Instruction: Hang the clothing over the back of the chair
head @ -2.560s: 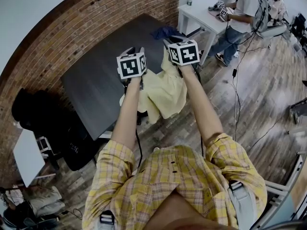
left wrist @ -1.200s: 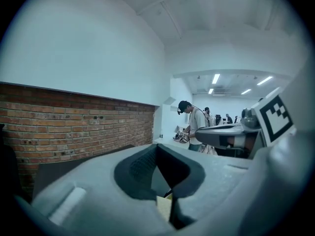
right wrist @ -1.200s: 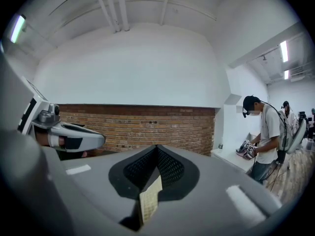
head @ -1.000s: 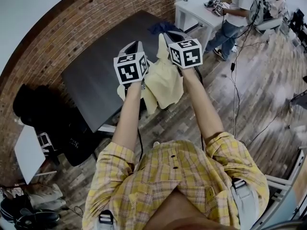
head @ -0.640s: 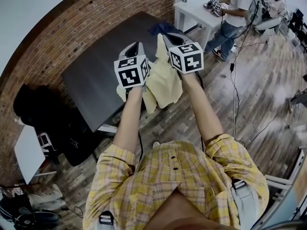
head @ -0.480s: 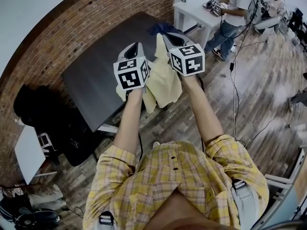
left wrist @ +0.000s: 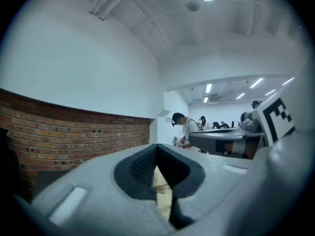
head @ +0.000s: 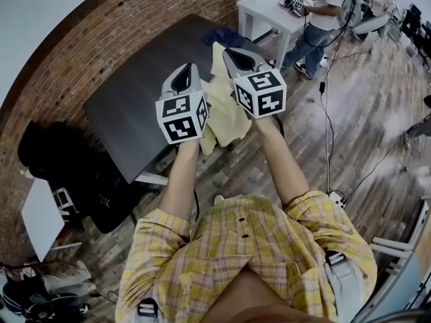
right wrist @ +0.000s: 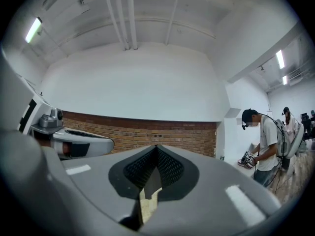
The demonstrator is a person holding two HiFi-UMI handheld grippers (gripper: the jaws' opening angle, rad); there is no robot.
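A pale yellow garment [head: 226,108] hangs between my two grippers, above the near edge of a dark table [head: 128,103]. The left gripper [head: 186,71] is shut on one upper edge of the garment. In the left gripper view, yellow cloth [left wrist: 163,187] shows just under the closed jaws of the left gripper [left wrist: 157,147]. My right gripper [head: 230,51] is shut on the other upper edge, and a strip of cloth [right wrist: 146,200] shows below the meeting pads of the right gripper [right wrist: 157,149]. Both grippers point level, side by side, at about the same height.
A blue cloth [head: 226,38] lies at the table's far end. A black chair with dark things on it [head: 64,163] stands to the left by the brick wall. A person [head: 316,12] works at a white table [head: 264,11] at the back right. Cables run over the wood floor [head: 363,113].
Both grippers have risen and moved away from me toward the table, carrying the garment. Its lower hem hangs higher now.
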